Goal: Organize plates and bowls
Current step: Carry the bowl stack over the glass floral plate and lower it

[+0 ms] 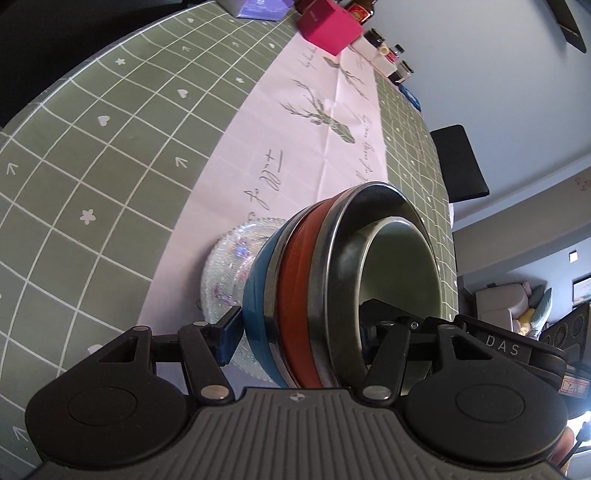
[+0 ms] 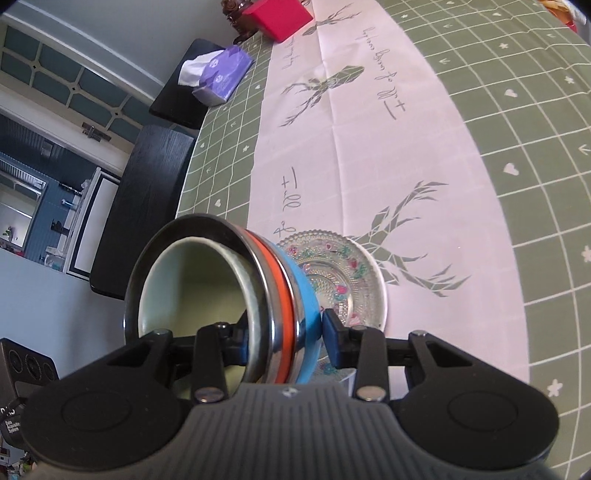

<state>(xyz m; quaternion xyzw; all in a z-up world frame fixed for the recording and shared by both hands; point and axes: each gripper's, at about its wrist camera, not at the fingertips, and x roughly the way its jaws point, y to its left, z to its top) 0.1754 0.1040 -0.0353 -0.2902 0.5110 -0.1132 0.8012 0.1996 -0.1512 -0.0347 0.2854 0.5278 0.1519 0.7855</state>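
You have the nested stack of bowls (image 1: 332,280), pale green inside steel-rimmed orange and blue, clamped in both the left claw (image 1: 301,338) and the right claw (image 2: 284,341), above the clear beaded glass plate (image 2: 354,280). It seems mostly done; setting down remains. The green-checked tabletop (image 1: 92,155) carries a deer-print runner (image 1: 295,147).

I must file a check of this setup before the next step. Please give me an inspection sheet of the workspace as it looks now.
Surface: green grid tablecloth with a pale deer-print runner.
Job's things: nested bowl stack, blue, orange, steel, pale innermost, tipped on its side over a glass plate.
Clutter: pink box, tissue pack, small jars.
Grippers: left gripper and right gripper each straddle the stack's wall.
Cables: nothing seen.
Surroundings: dark chairs, sofa.
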